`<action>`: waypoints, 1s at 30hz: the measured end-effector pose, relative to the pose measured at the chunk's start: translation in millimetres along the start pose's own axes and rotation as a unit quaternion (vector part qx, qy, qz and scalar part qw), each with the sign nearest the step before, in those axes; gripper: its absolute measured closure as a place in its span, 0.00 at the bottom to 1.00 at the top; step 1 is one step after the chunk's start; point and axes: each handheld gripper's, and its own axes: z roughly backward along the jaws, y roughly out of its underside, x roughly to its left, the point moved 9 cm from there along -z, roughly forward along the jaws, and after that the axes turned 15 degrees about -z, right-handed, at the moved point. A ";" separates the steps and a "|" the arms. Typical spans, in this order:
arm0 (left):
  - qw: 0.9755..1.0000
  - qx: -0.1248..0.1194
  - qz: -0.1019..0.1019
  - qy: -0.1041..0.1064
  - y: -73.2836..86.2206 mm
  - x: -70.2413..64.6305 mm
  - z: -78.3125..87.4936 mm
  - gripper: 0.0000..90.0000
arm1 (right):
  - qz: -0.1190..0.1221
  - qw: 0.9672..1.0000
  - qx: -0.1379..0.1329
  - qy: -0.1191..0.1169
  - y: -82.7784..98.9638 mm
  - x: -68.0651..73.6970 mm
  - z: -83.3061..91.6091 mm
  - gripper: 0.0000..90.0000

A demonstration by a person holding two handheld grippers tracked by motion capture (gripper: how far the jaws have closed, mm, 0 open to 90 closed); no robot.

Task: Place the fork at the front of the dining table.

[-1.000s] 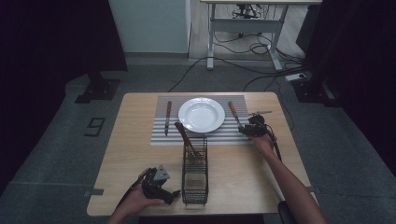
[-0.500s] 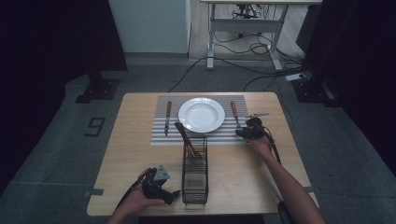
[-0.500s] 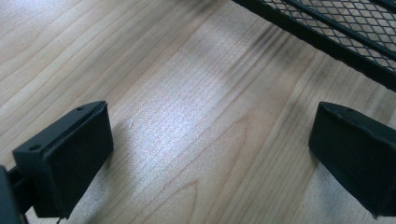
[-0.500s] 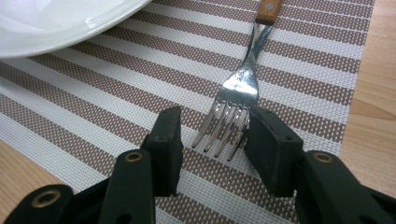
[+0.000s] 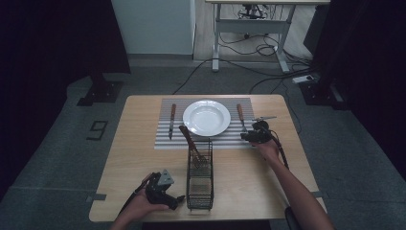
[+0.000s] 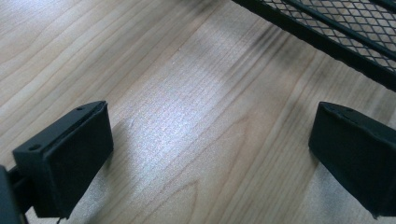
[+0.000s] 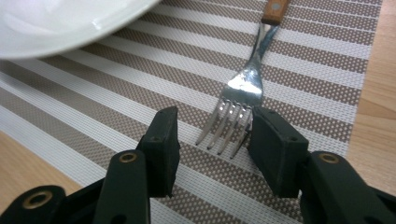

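Right gripper (image 7: 212, 135) jaws partly apart and have just been opening; fork (image 7: 243, 88) tines lie between them on the striped placemat (image 7: 116, 93), one tine looks to touch the right pad, no clamp. Fork sits right of the white plate (image 5: 207, 118), handle end cut off in the right gripper view. Left gripper (image 6: 210, 154) wide open, nothing between jaws, over bare table (image 6: 140, 56) beside the black mesh caddy (image 5: 199, 177). Utensil in the caddy too small to identify.
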 end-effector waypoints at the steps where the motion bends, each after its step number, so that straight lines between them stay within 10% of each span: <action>1: 1.000 0.000 0.000 0.000 0.0 0.0 0.0 0.00 | -0.004 1.000 -0.001 -0.002 -0.4 0.3 0.9 0.56; 19: 1.000 0.000 0.000 0.000 0.1 -0.3 0.1 0.00 | -0.011 0.998 -0.052 -0.024 -8.7 8.8 24.0 0.47; 30: 1.000 0.000 -0.001 0.000 0.2 -0.7 0.3 0.00 | 0.001 0.994 -0.089 -0.056 -2.6 35.6 67.7 0.44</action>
